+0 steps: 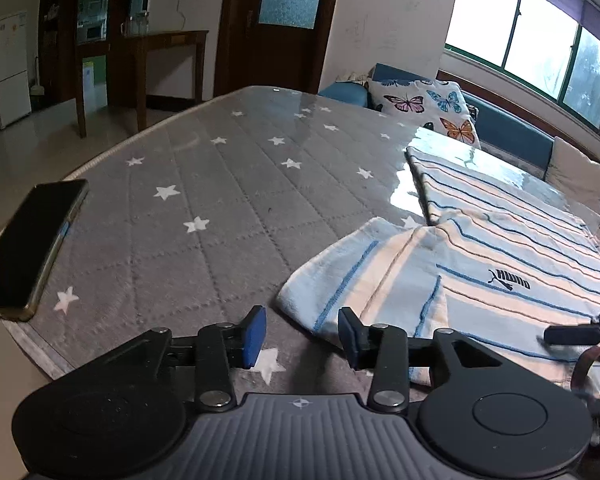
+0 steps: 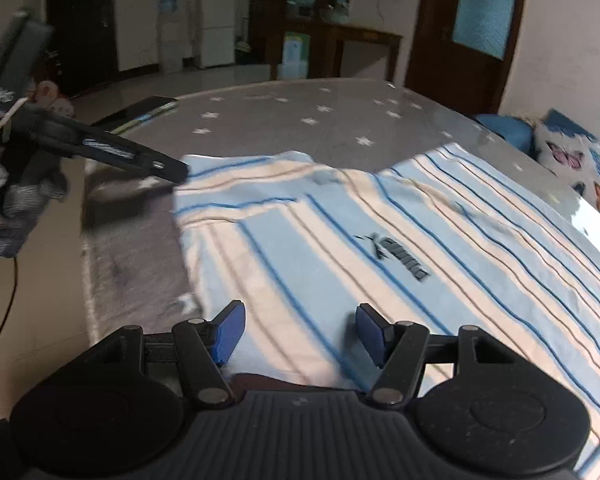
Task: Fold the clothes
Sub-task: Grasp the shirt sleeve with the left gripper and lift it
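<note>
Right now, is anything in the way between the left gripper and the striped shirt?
No. The left gripper hangs open right at the shirt's sleeve edge, with only bare star cloth between. The phone lies far off to its left.

bright window (image 1: pixel 516 32) over a blue sofa (image 1: pixel 508 128), dark wooden door (image 1: pixel 280 28), white fridge (image 1: pixel 10 68).
</note>
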Tool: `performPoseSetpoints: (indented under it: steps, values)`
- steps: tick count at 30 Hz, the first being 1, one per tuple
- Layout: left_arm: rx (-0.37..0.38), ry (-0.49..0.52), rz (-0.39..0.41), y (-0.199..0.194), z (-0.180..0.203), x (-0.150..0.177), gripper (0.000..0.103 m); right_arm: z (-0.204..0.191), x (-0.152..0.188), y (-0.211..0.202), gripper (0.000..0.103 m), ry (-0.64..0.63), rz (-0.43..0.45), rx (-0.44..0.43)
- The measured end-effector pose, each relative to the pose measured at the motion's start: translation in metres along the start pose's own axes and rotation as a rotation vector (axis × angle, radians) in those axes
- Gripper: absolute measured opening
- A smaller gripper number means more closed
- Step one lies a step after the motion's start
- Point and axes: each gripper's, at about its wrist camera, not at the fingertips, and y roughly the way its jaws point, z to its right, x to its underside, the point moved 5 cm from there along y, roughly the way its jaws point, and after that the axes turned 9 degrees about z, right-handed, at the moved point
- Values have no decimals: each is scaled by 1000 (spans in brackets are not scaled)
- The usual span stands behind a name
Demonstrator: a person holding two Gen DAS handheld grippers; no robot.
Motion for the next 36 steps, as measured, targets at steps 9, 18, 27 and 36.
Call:
performPoseSetpoints:
  steps: [9, 18, 27, 36]
  values:
    - [12, -30, 0, 6, 1, -2, 10, -10, -1, 3, 63, -17, 11, -20]
    - [115, -35, 131, -18, 24, -33, 2, -10, -7, 3, 63, 4, 27, -18]
    - [257, 12, 173, -33, 62, -48, 2, -23, -30, 32, 63, 18, 54, -56]
    - [397, 66, 171, -41, 100, -46, 2, -2, -18, 13, 64, 62, 51, 2]
